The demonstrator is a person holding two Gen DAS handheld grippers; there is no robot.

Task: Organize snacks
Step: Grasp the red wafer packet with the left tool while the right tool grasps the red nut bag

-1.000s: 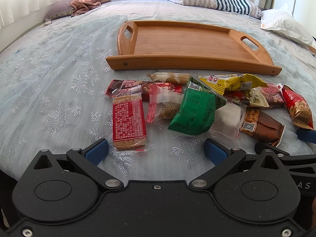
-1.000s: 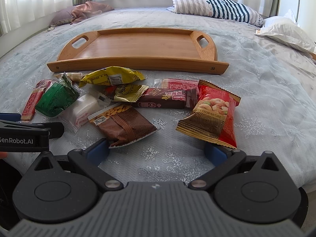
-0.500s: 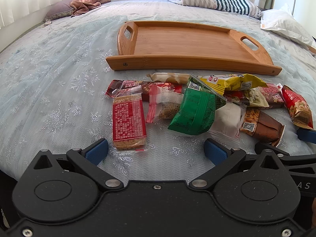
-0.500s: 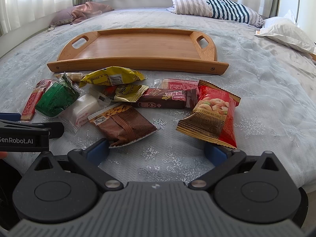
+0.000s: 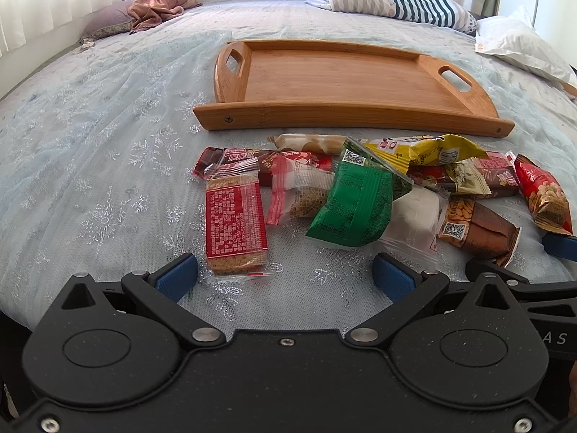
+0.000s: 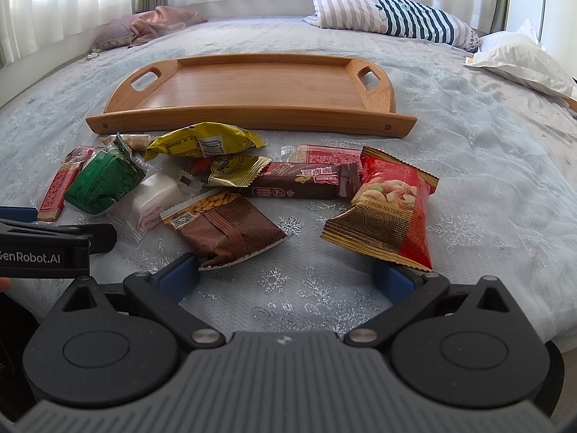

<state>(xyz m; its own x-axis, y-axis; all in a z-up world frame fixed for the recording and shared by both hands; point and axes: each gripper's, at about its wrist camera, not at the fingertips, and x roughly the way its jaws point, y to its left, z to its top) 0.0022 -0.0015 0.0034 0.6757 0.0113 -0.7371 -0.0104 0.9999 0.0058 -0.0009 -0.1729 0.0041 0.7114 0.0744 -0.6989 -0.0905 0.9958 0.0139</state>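
Nothing has shifted over the last second: my left gripper [image 5: 285, 270] and right gripper [image 6: 285, 270] both hover with fingers spread apart, empty. The snack packets [image 5: 360, 195] lie heaped on the bedspread [image 5: 108, 166] just before the wooden tray [image 5: 342, 83], which holds nothing, so sorting hasn't begun.

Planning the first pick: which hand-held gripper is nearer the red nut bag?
Right. The right hand-held gripper sits just before the red nut bag; the left hand-held gripper is farther left, facing the red cracker pack.
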